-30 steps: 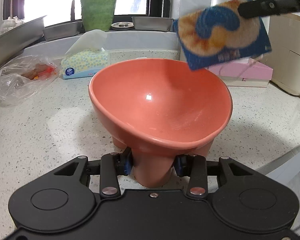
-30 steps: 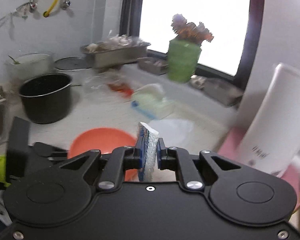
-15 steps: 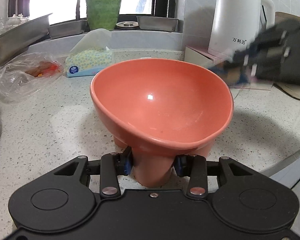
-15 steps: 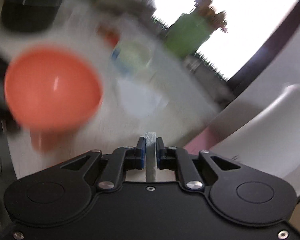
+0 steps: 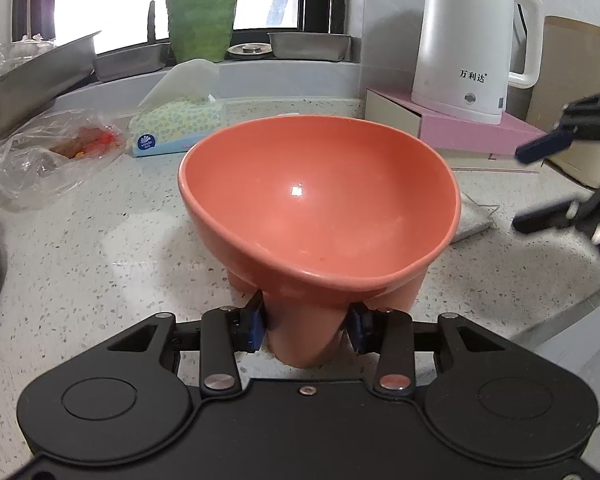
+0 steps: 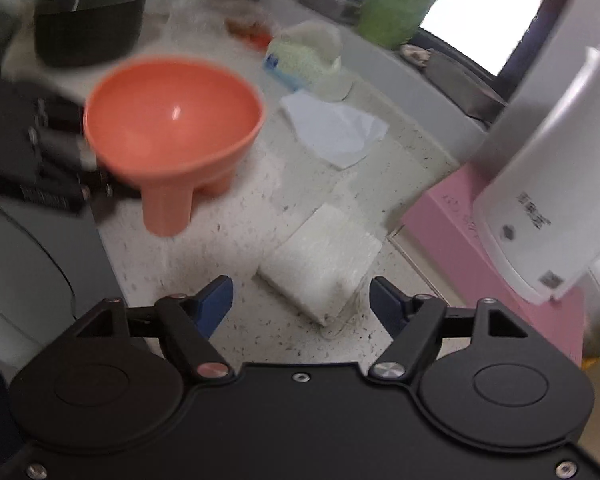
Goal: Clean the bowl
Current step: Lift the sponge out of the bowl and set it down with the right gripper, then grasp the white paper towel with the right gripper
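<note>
**Two grippers, one bowl, and the sponge down on the counter**

Two grippers in play, and they could hardly be more different. Closest in on the left wrist view, the left gripper (image 5: 306, 330) has its blue pads clamped on one stubby leg of the coral bowl (image 5: 320, 200), pinning it on the speckled counter (image 5: 80, 260). The bowl sits tilted, mouth open toward the camera, and the inside looks glossy with one bright highlight; I can't make out any residue on it, though faint smears would be hard to tell.

Over on the right wrist view, the right gripper (image 6: 301, 300) has its jaws spread wide with nothing between them. Just ahead of its fingertips, flat on the counter, lies the sponge (image 6: 320, 260), pale side up, beside the pink box (image 6: 460, 232) that carries the white kettle (image 5: 464, 40). Beyond it, a crumpled tissue (image 6: 336, 128), the tissue pack (image 5: 176, 128), the green vase (image 5: 202, 12) on the sill.

So which step? This reads two ways: wiping over and the sponge set aside, or the sponge about to be gripped for a scrub. The clean-looking interior leans toward the former, but that's a judgement only. Whatever follows, the left grip on that leg is narrow; the tilted bowl could tip if released carelessly.
</note>
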{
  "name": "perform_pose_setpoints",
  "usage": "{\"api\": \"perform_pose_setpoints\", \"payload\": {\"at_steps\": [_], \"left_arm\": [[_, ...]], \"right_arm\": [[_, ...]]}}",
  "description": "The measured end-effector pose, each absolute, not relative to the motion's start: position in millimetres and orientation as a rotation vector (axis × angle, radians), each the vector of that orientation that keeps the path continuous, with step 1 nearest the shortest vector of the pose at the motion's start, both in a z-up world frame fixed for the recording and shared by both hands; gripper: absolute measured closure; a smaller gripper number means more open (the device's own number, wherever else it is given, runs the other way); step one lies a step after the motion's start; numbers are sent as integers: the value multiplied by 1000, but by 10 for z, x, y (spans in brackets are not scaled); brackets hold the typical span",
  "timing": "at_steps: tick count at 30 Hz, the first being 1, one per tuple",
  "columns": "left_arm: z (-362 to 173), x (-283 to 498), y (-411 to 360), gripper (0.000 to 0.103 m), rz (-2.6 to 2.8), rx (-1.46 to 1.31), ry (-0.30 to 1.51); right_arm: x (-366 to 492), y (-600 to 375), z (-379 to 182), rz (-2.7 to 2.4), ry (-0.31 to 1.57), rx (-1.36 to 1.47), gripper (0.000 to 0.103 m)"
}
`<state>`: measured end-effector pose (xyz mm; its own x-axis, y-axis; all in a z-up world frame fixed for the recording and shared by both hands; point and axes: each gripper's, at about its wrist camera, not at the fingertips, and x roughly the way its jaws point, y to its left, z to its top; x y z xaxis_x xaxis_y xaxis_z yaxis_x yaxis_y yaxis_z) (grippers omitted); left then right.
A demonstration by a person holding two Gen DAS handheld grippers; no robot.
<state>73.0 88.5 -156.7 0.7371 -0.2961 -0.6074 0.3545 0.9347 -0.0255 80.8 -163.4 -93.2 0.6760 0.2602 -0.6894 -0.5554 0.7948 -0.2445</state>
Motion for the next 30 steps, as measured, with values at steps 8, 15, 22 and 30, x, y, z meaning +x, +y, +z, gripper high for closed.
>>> {"api": "perform_pose_setpoints", "payload": {"at_steps": [8,15,22,30], "left_arm": [[-1515,633,824,64,-354,150,668],[-1412,401,820,64,-308,204,677],[-1326,260,785,64,-271,234,684],[-1227,99,745,63,-228,270,692]], "right_arm": [[1562,-1566,-590,463,628,-325,22],[2636,-940,-924,484,737,-342,21],[3172,-550,-1386,517,863,-413,21],[3308,-556,-1526,623,952,-309,40]]}}
